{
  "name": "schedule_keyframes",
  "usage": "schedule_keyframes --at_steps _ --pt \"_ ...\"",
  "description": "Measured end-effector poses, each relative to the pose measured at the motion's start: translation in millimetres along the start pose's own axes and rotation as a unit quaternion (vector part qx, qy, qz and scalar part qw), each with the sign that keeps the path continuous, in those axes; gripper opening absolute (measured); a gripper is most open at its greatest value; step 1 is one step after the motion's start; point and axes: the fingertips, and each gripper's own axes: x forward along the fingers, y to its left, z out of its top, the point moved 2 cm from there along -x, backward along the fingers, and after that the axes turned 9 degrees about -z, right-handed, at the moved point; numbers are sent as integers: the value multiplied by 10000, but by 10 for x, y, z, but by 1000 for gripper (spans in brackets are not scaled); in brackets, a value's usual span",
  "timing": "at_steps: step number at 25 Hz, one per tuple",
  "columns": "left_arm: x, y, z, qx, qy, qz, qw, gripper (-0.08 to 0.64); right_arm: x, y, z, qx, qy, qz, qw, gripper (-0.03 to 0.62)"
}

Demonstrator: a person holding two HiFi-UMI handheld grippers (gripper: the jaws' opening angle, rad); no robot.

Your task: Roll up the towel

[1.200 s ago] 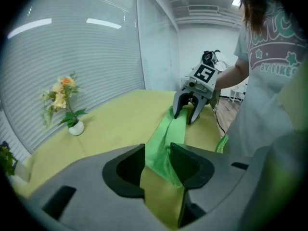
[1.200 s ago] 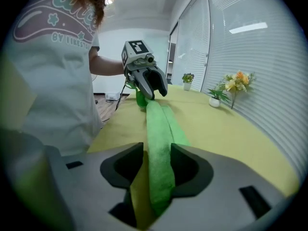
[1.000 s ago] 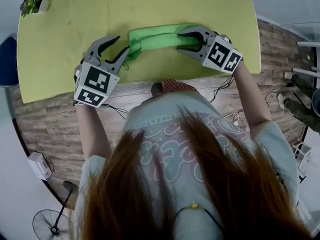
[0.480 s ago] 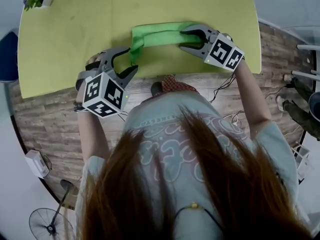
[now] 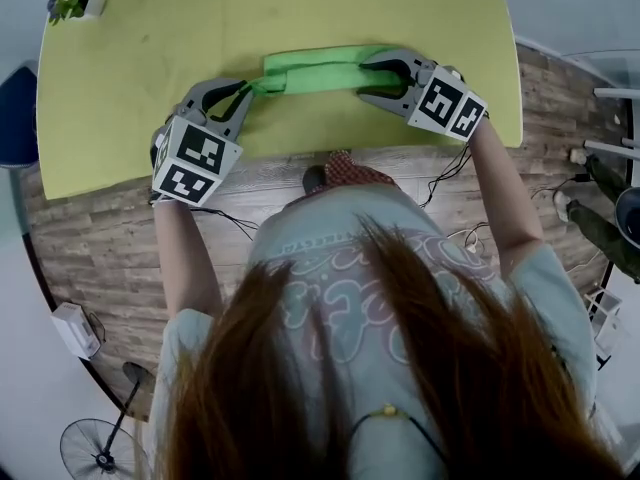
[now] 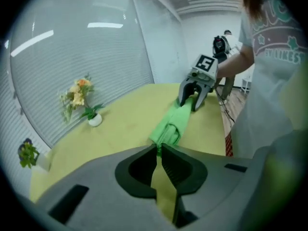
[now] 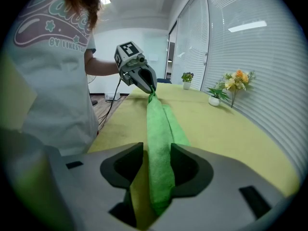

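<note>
Towel point(image 5: 315, 68): green, folded into a long strip, lying on the yellow table point(image 5: 150, 28) near its front edge. Left gripper point(image 6: 158, 149): jaws have just been closing, now pinching the strip's left tip. Right gripper point(image 7: 157, 148): clamped on the right end. Shirt point(image 6: 276, 47) print, partly legible: "BY LIKES".

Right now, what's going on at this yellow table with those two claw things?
A person leaning over the yellow-green table is working a green towel with a hand-held gripper in each hand. The towel lies gathered into a long narrow strip. The right gripper is clamped on one end. The left gripper has just been closing its jaws on the tip of the other end, which sits between them. The strip runs between the two grippers.
</note>
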Motion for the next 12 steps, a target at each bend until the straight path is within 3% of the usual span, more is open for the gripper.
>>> schedule_keyframes --at_steps 3,5,9,10,12 --pt "71 133 -66 -924 -190 -190 9954 34 -2 3 12 3 -1 28 10000 172" --pt "86 234 -143 -1392 -170 -121 9901 35 -7 0 14 -1 -4 39 10000 173" --pt "-21 487 -501 -1711 489 509 9827 35 12 -13 17 -1 5 61 10000 175" --pt "-86 550 -542 -1740 517 704 9809 35 15 -12 15 3 11 69 10000 175" --pt "-233 628 -404 -1640 140 1014 9811 35 18 -10 12 6 21 81 10000 175"
